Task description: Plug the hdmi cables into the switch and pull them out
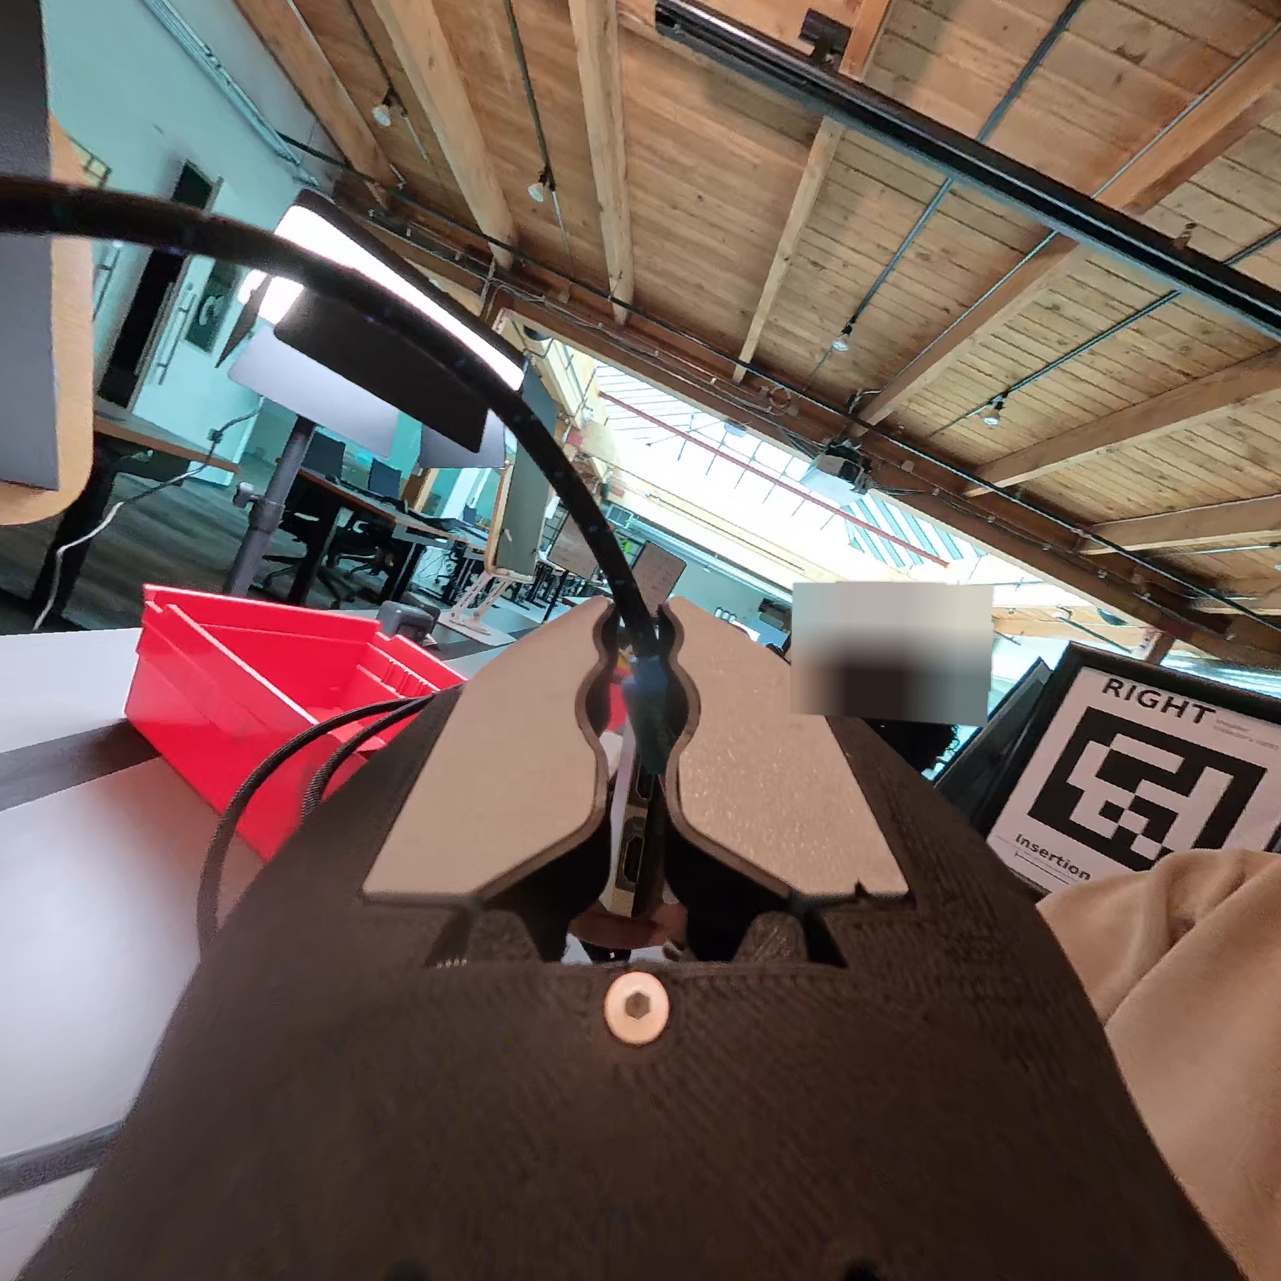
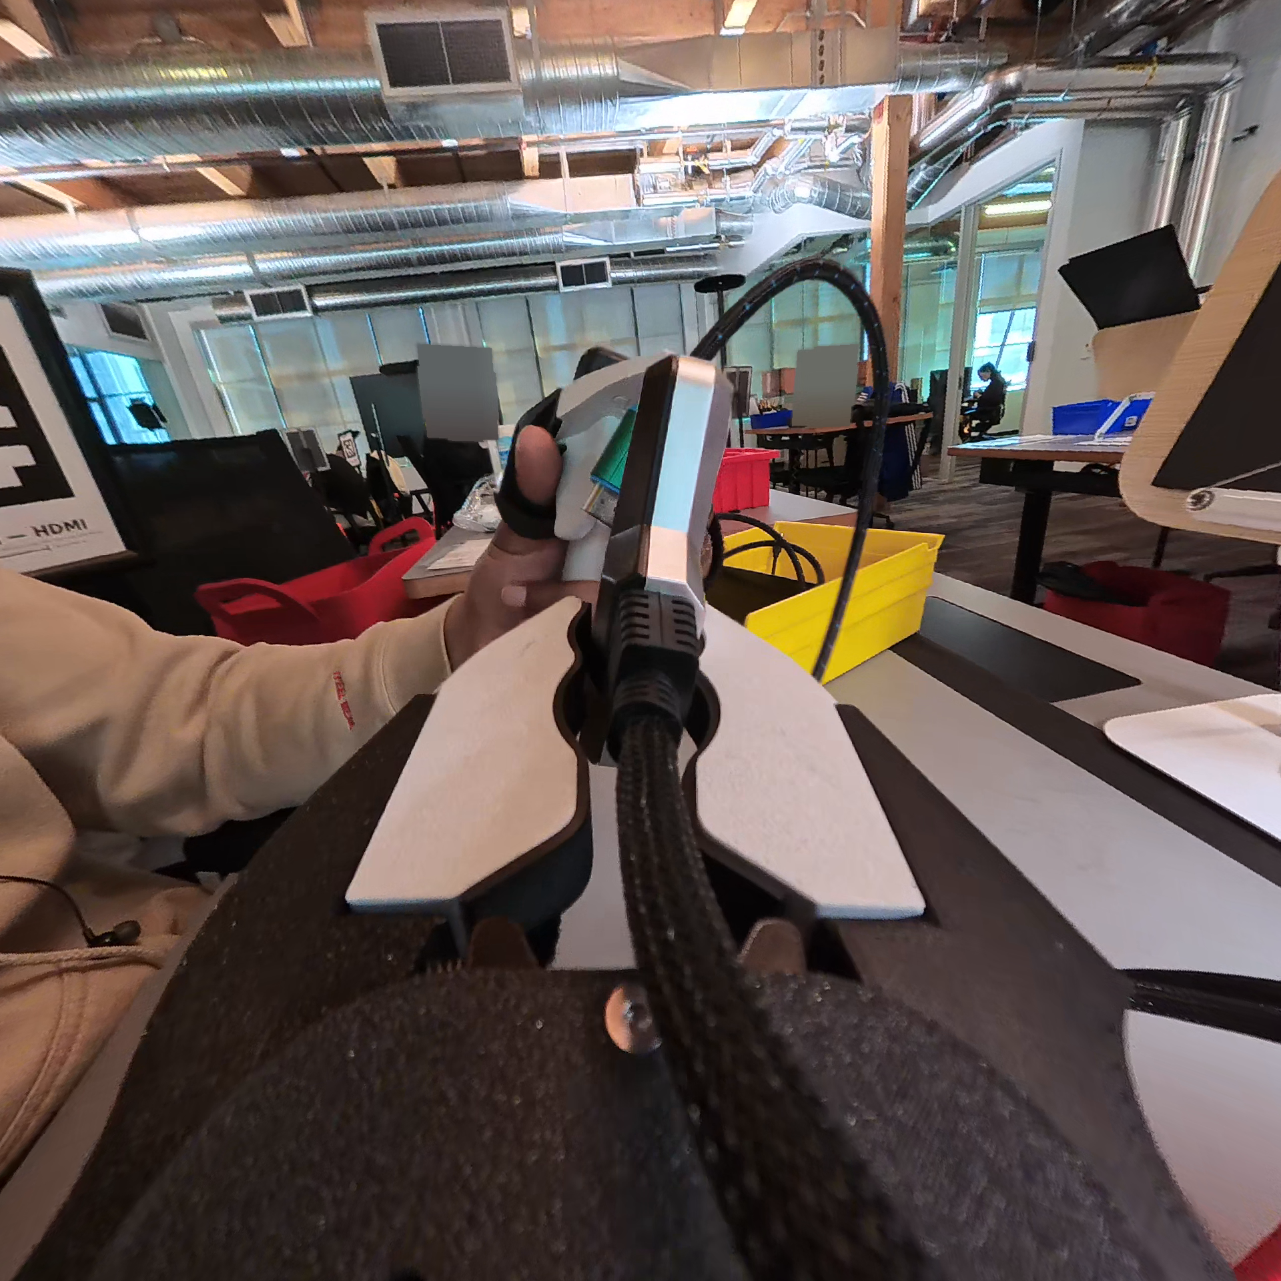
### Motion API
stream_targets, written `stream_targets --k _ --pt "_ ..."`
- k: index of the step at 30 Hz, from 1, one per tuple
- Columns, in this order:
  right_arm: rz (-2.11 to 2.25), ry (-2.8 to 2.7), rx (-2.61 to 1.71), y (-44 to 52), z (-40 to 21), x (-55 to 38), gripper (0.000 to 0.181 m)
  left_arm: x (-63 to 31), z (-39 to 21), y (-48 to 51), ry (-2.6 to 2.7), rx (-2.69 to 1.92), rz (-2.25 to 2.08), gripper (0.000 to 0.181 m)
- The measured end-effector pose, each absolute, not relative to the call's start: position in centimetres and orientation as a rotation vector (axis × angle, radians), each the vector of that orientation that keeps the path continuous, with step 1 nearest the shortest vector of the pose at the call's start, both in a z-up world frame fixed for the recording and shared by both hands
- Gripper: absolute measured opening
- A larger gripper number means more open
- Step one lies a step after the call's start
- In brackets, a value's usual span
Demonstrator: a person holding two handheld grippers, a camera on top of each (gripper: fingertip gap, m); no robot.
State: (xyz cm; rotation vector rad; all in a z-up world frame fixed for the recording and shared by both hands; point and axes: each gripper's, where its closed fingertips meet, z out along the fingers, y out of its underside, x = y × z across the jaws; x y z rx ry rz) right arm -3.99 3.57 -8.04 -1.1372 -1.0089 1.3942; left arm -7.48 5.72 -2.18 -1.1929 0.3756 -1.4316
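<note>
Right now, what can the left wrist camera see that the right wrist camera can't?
Only the left wrist view shows the red bin and the switch's open ports between the left gripper. Only the right wrist view shows the yellow bin, a hand and the plug in the right gripper. Both show the switch and a black cable.

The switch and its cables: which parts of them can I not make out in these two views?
- Left wrist view: most of the switch is hidden between the left claw's fingers; only a strip with ports shows.
- Right wrist view: the plug meets the switch, but how deep it sits cannot be told.
- Right wrist view: the cable runs out of frame at the bottom.
</note>
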Motion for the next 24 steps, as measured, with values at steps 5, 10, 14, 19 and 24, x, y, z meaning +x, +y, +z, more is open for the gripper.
stream_targets --k 5,10,14,19,24 --pt "1.468 -0.966 -1.128 3.9 -7.5 -3.3 0.024 -6.8 -2.6 5.0 0.431 -1.148 -1.524 0.013" --pt "1.513 -0.939 -1.133 4.4 -7.2 -2.4 0.024 -6.9 -3.0 4.8 0.452 -1.127 -1.575 0.014" --pt "1.545 -0.917 -1.13 4.7 -6.9 -1.9 0.024 -7.2 -2.4 3.8 0.508 -1.068 -1.591 0.024" --pt "1.554 -0.918 -1.128 4.7 -6.8 -1.7 0.024 -7.0 -2.3 1.6 0.694 -1.062 -1.604 0.027" --pt "1.554 -0.944 -1.136 4.4 -7.1 -2.0 0.024 -6.2 -4.5 -1.7 0.971 -1.077 -1.709 0.028"
